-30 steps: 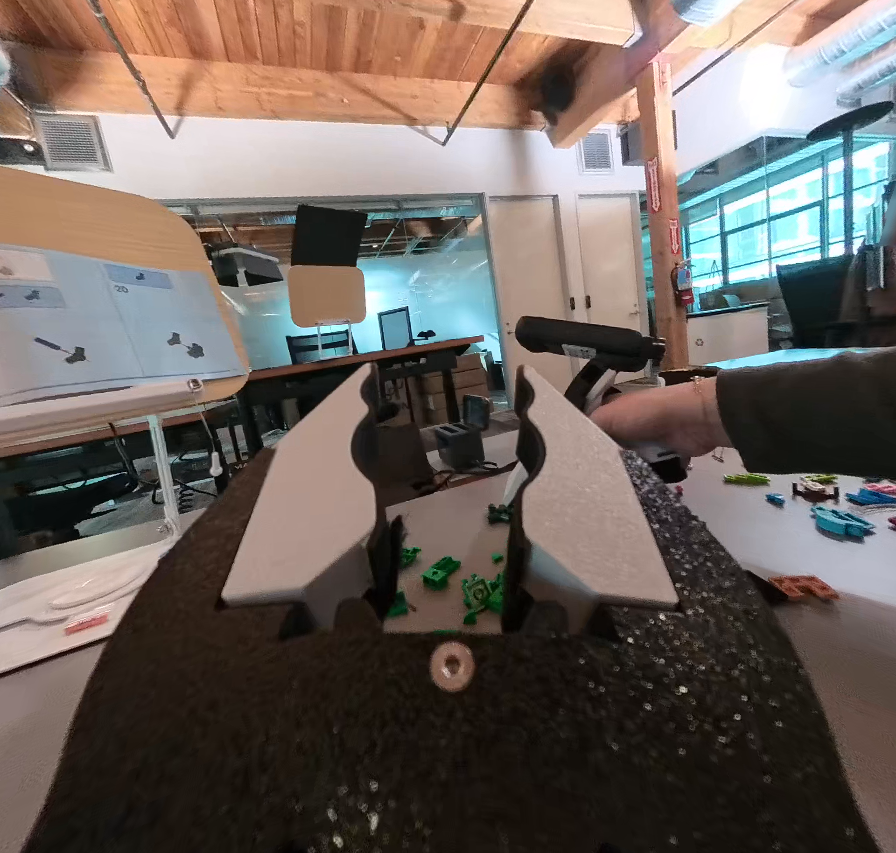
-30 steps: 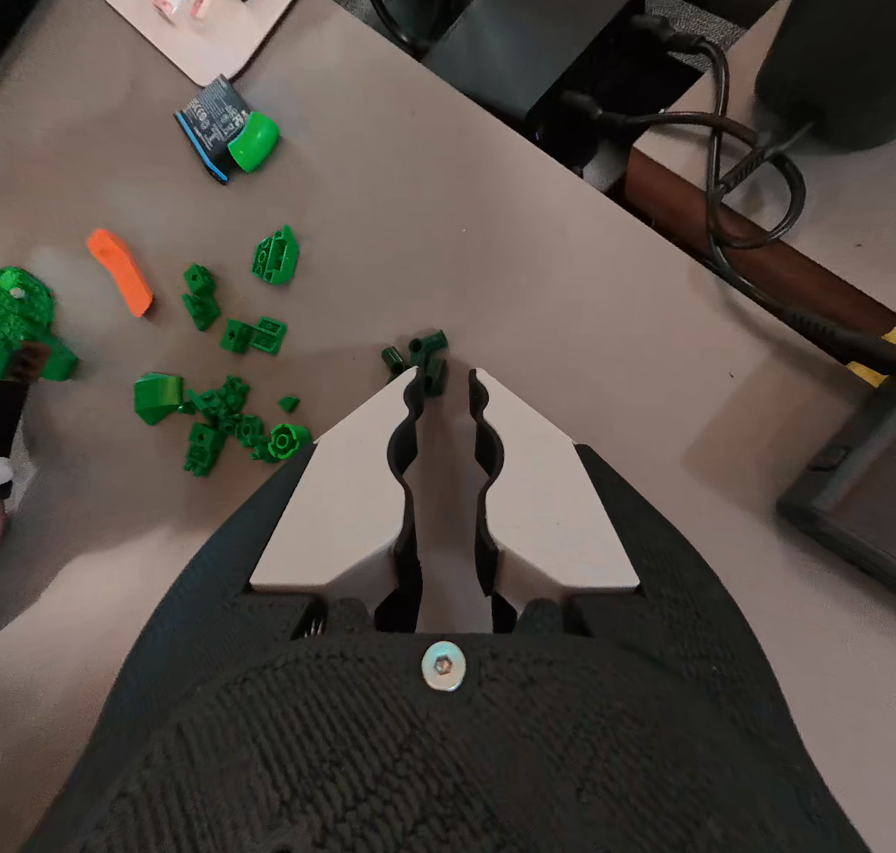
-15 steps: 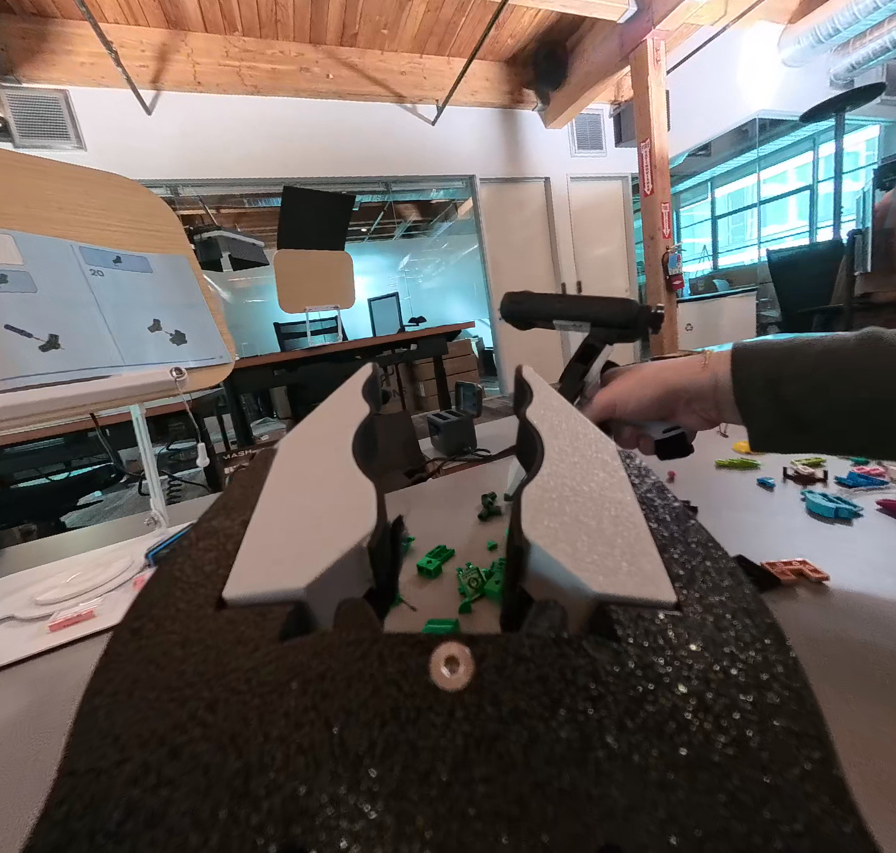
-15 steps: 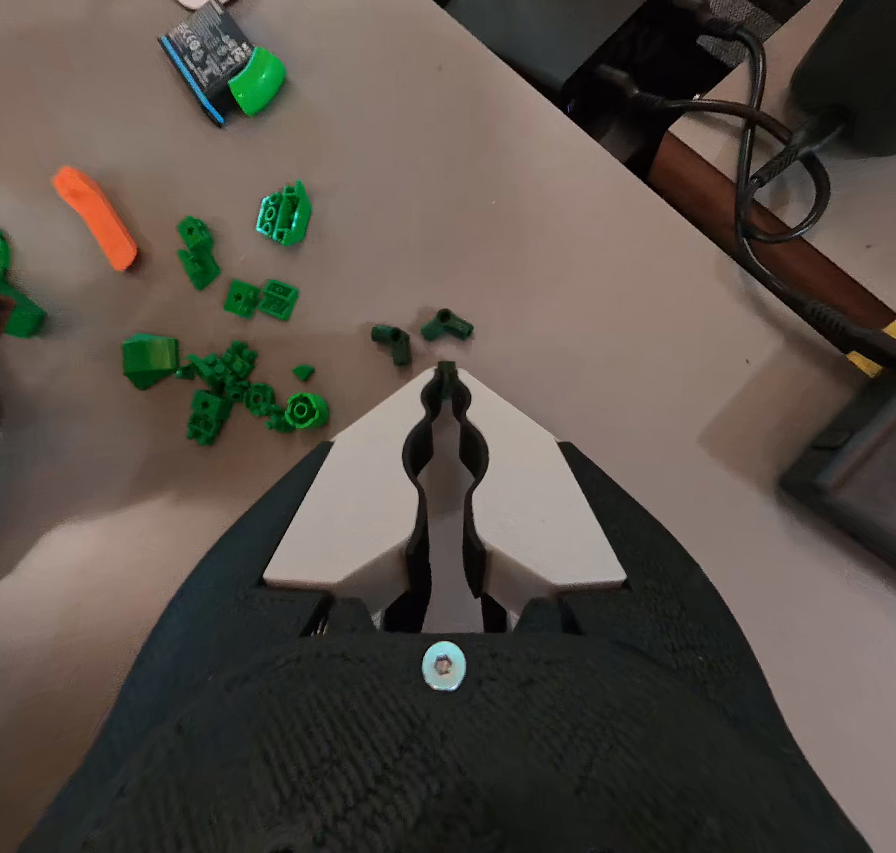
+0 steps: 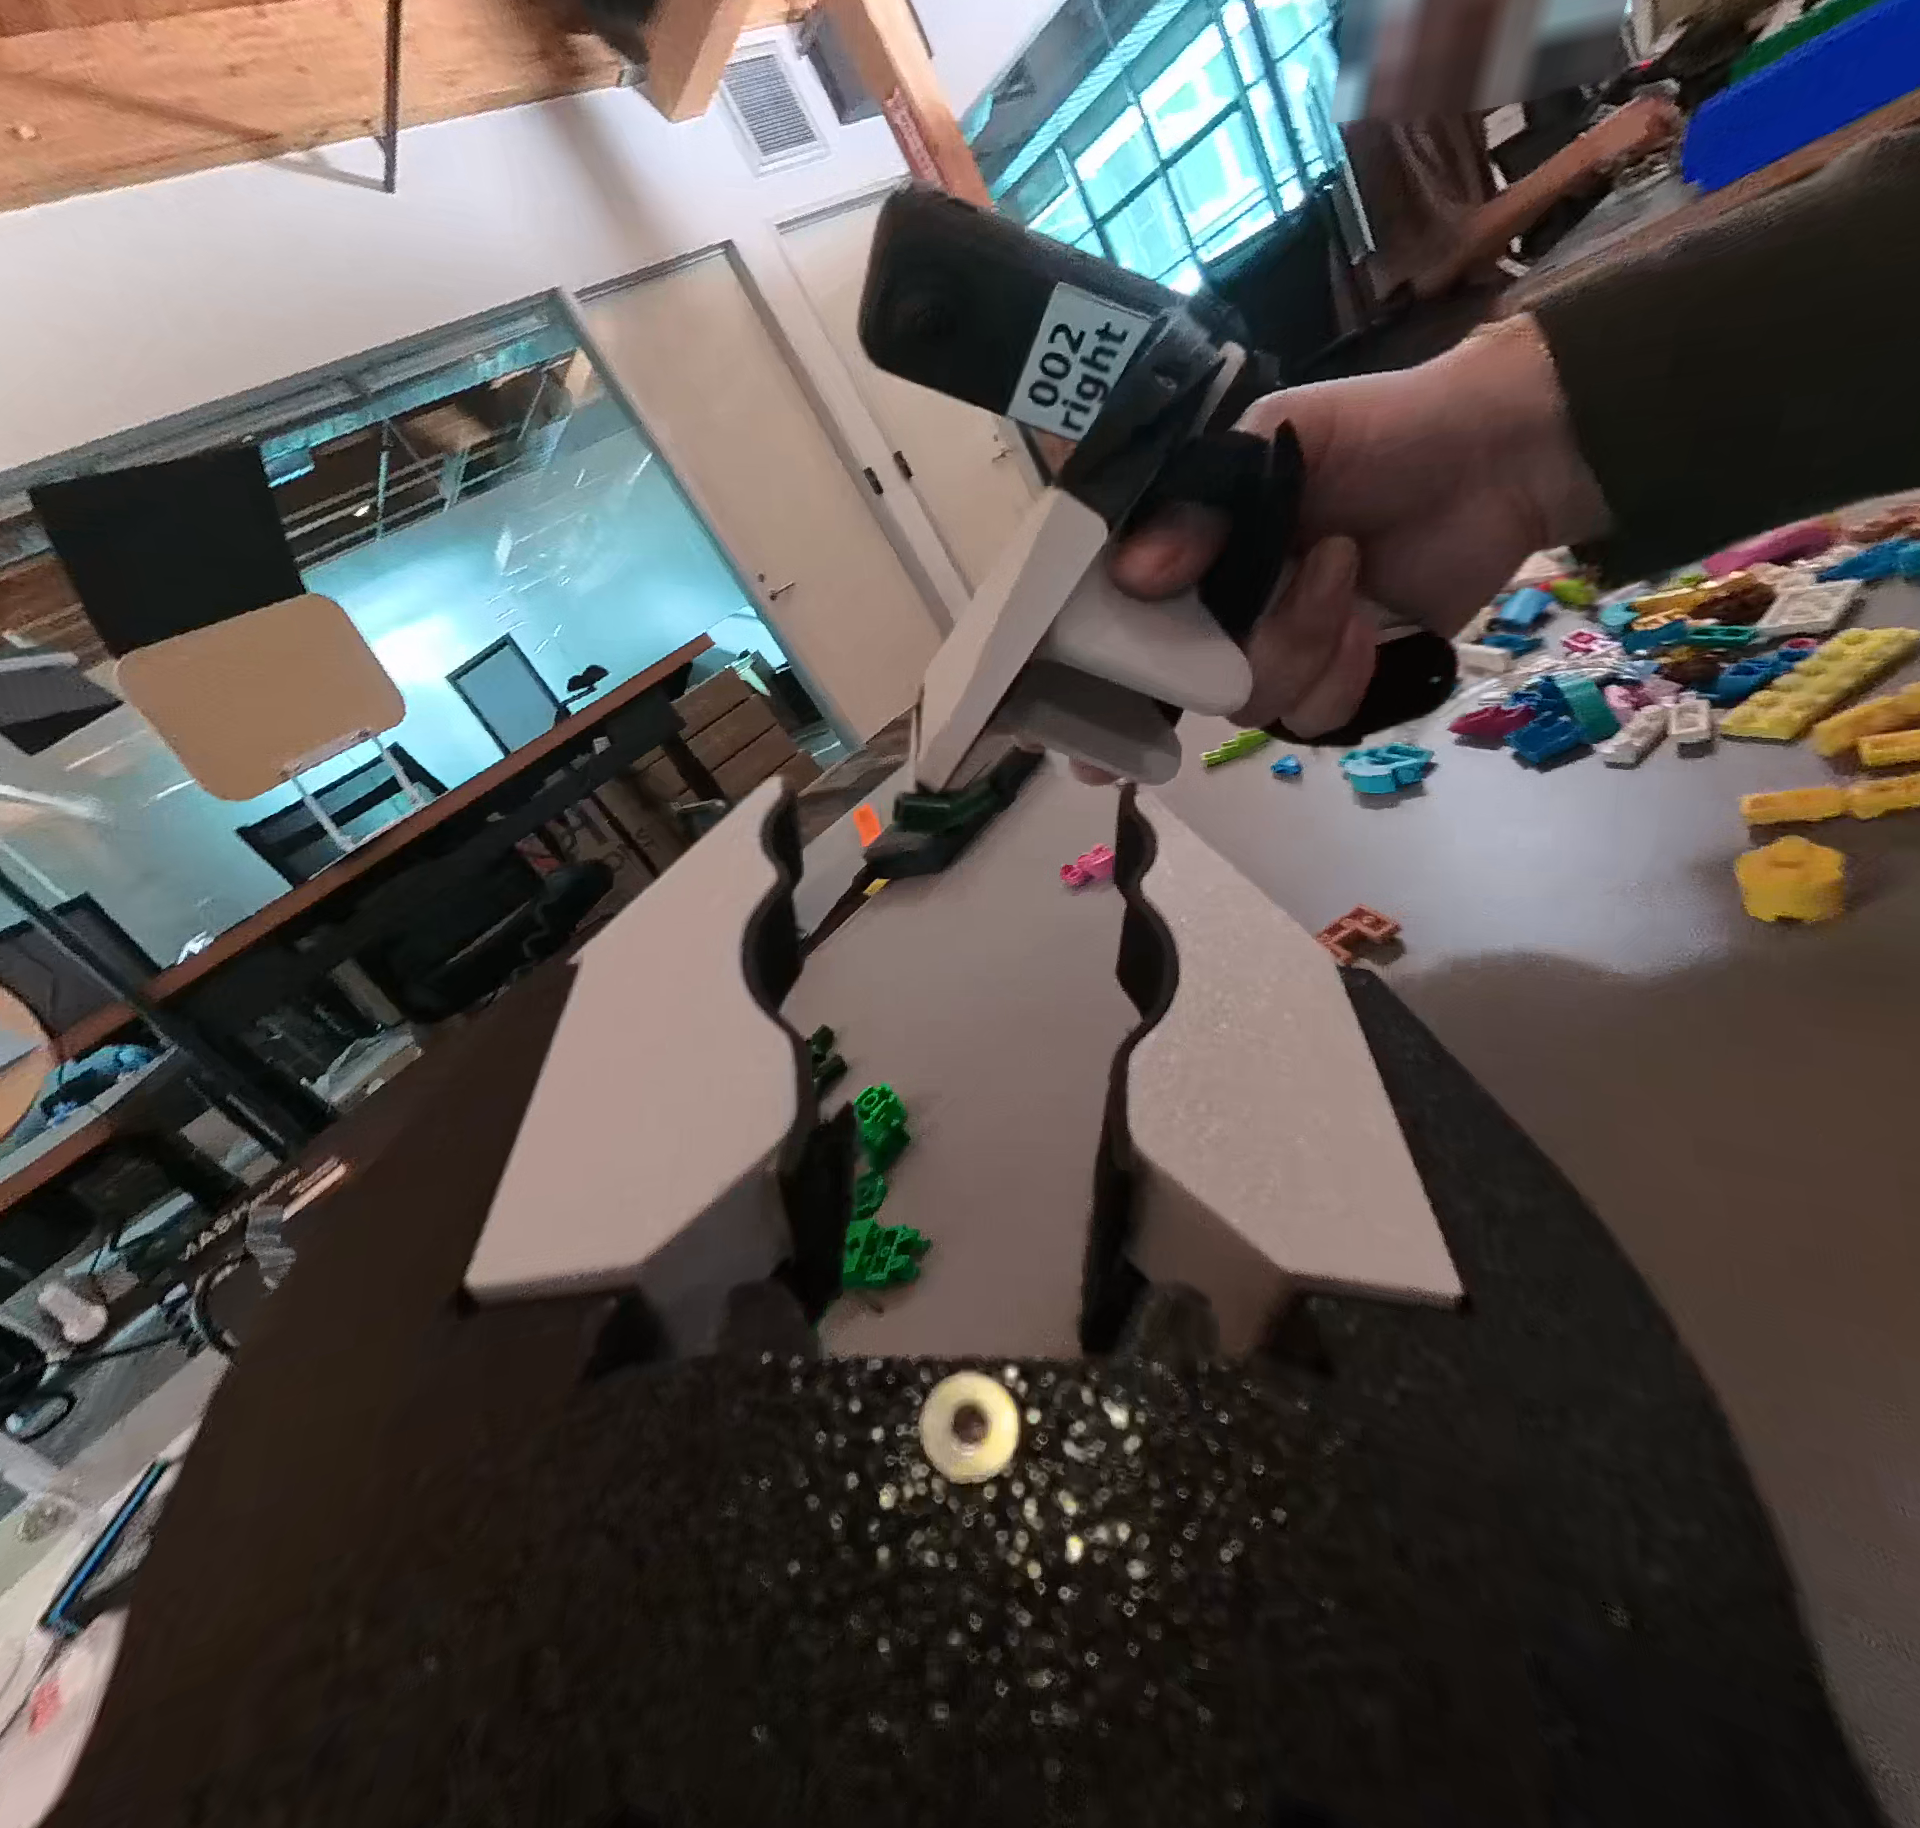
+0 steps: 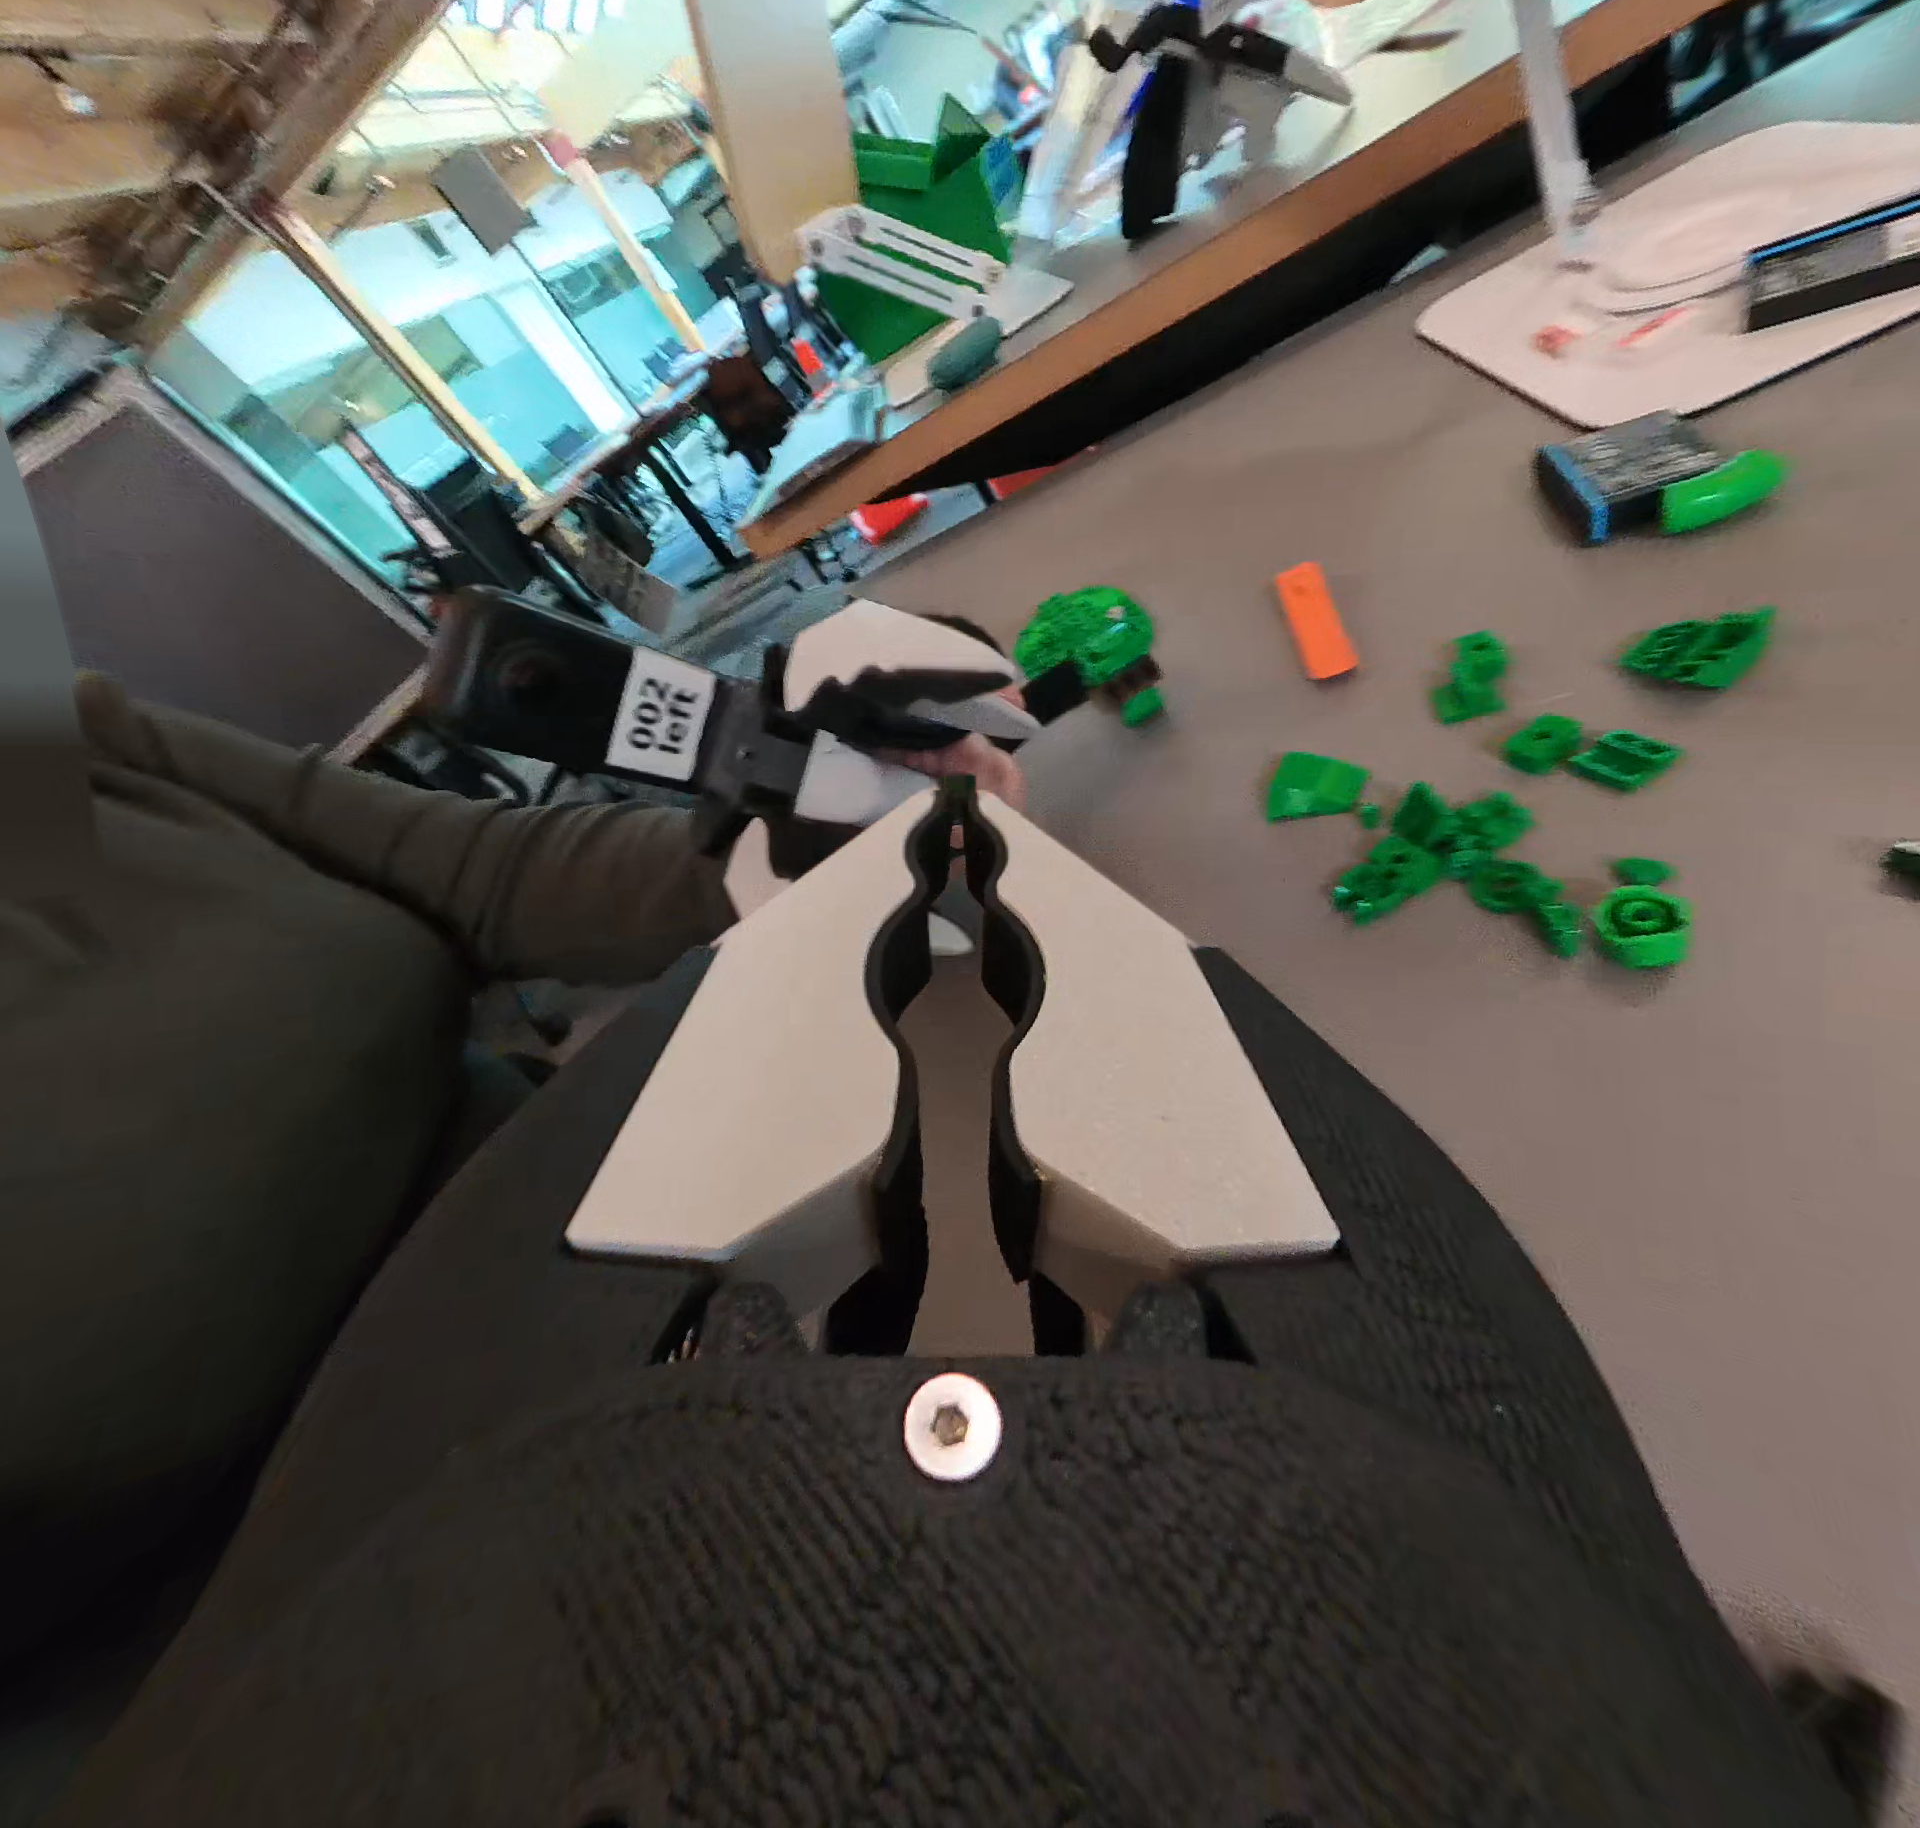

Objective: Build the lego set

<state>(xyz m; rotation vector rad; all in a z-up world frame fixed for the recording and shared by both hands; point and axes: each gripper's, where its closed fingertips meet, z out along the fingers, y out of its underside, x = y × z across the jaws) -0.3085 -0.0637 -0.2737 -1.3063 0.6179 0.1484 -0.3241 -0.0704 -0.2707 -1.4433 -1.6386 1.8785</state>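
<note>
Grey surface [image 6: 1299, 1103], glass-walled office; my right gripper [image 6: 956, 804] pinches a dark green piece [image 6: 956, 793]; my left gripper [image 5: 951, 843] gapes, and only its view shows yellow bricks [image 5: 1829, 698].

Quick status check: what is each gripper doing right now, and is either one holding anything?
Left gripper: open, nothing between its fingers.
Right gripper: closed on a small dark green piece at its tips.

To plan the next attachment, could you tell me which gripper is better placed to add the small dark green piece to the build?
Right. The right gripper is shut on the dark green piece at its fingertips, above the table. The left gripper is open, with nothing held between its fingers.
</note>
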